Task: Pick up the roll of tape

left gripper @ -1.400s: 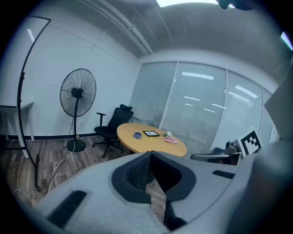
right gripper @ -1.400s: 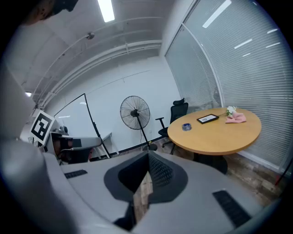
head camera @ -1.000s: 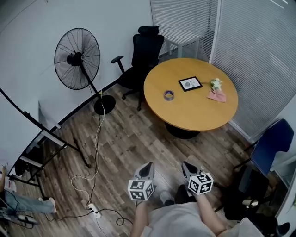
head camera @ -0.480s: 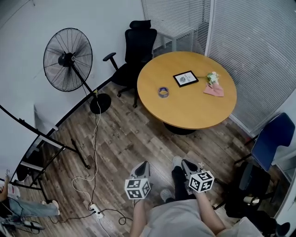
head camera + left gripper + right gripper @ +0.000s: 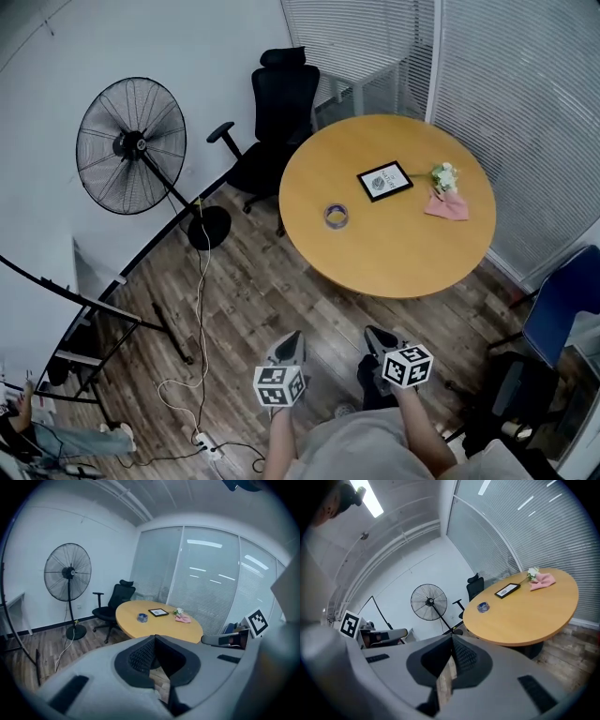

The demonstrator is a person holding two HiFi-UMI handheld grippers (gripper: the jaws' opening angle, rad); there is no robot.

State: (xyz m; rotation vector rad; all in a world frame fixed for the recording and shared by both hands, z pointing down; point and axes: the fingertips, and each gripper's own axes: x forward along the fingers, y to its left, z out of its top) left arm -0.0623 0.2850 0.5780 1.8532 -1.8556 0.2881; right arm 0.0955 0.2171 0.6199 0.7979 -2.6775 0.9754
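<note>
A small blue-grey roll of tape [image 5: 337, 216] lies flat on the round wooden table [image 5: 394, 253], towards its left side. It also shows as the roll of tape [image 5: 142, 617] and the roll of tape [image 5: 483, 606] in the gripper views. My left gripper [image 5: 292, 346] and right gripper [image 5: 378, 338] are held side by side over the wooden floor, well short of the table. Both have their jaws together with nothing between them. Both point towards the table.
On the table lie a black framed picture [image 5: 384, 180], a small flower [image 5: 441, 175] and a pink cloth [image 5: 446, 206]. A black office chair [image 5: 265, 122] stands behind the table, a standing fan [image 5: 136, 150] at the left with its cable [image 5: 197, 309] across the floor. A blue chair [image 5: 561, 305] is at the right.
The table has come nearer and lower in the head view over the last half second as the person walks towards it. Both grippers stay shut and side by side.
</note>
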